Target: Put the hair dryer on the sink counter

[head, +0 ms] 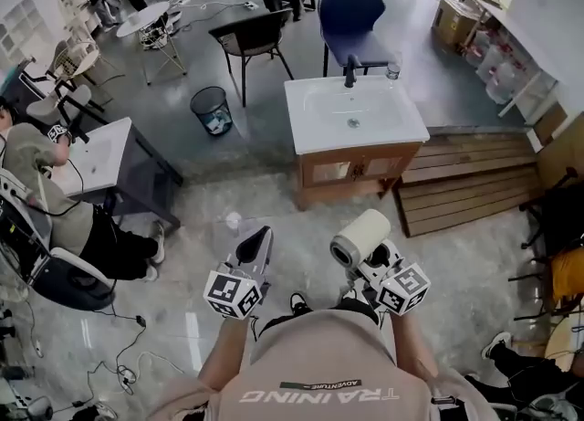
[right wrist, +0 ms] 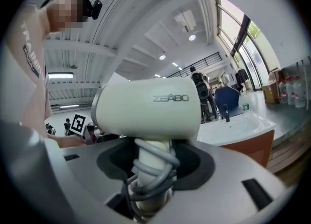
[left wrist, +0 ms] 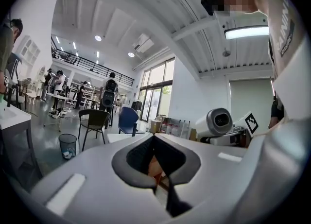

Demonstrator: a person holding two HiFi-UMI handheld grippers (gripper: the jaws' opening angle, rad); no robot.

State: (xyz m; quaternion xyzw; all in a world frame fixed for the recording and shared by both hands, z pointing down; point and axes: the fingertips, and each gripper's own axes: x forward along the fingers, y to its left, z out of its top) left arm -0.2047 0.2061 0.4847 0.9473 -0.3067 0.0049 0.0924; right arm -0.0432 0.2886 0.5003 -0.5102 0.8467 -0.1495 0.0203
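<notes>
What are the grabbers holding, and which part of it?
The right gripper holds the white hair dryer by its handle, where the grey cord is wrapped. The left gripper is shut on nothing.

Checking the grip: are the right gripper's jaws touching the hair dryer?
Touching. The right gripper view shows the right gripper with its jaws clamped from both sides on the cord-wrapped handle of the hair dryer.

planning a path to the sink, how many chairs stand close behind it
2: a black chair behind the sink's left corner, and a blue chair right behind its faucet. More seats far left, partly hidden.
</notes>
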